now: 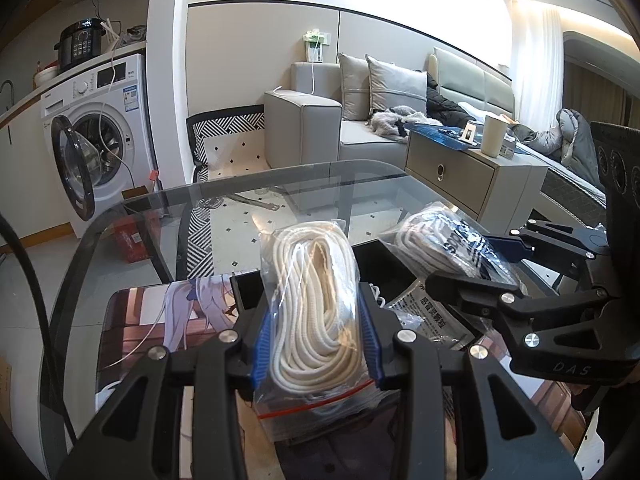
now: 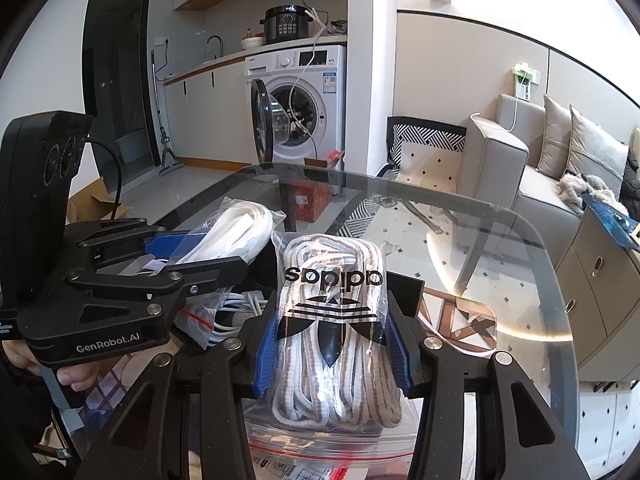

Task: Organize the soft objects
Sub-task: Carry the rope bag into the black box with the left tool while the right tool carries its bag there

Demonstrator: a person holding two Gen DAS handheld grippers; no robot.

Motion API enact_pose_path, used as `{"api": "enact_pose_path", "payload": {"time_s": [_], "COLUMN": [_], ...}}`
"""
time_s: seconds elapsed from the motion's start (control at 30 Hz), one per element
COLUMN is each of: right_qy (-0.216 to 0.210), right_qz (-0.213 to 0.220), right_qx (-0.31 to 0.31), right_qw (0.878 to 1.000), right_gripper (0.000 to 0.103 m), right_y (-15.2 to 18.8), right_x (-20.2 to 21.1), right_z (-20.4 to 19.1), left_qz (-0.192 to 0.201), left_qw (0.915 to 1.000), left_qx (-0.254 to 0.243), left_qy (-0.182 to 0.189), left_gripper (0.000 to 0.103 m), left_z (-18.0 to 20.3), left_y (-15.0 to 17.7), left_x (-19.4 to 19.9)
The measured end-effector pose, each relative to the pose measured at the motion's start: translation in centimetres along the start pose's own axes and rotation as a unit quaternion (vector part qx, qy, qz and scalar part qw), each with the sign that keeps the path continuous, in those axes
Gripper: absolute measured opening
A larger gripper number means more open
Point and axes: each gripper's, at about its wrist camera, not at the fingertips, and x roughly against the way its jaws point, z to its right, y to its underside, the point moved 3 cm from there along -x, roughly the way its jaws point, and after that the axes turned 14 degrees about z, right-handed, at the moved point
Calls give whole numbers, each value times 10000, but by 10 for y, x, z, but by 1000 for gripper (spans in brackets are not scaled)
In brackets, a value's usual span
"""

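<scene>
My left gripper (image 1: 316,340) is shut on a clear zip bag of plain white laces (image 1: 316,312), held over a black box (image 1: 384,264) on the glass table. My right gripper (image 2: 332,344) is shut on a clear adidas bag of white and tan laces (image 2: 332,320), also above the box (image 2: 404,288). In the left wrist view the right gripper (image 1: 480,264) and its bag (image 1: 444,244) are at the right. In the right wrist view the left gripper (image 2: 192,252) and its bag (image 2: 236,232) are at the left.
The glass table (image 1: 224,204) carries an anime-print mat (image 1: 160,320). White cables (image 2: 236,312) and printed packets (image 1: 432,316) lie in the box. A washing machine (image 1: 96,120) with open door, a grey sofa (image 1: 320,120) and a cabinet (image 1: 472,176) stand beyond.
</scene>
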Motion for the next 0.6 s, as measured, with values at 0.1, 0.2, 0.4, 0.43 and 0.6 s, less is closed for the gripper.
{"api": "enact_pose_path", "payload": {"time_s": [0.1,0.2,0.4,0.43,0.6], "right_qy": [-15,-8,36,45,34], "right_qz": [-79,-166,-309,-326,-445], "right_qx": [7,42,169,207,287], "right_qw": [10000,9999,9994,9992,9986], "right_gripper": [47,47,47,47,47], "right_y": [0,2,4,5,6], "right_x": [-9,-18,-31,-31,-38], "right_z": [2,2,2,1,1], "left_qz": [-49,-104,-209,-236,-374], "left_qw": [10000,9999,9997,9997,9992], "left_qx": [-3,-3,-83,-94,-134], "left_qy": [12,11,18,19,31], "left_gripper": [37,37,37,37,37], "left_z": [0,0,2,2,4], "left_y": [1,2,6,7,13], "left_x": [-6,-13,-21,-21,-26]}}
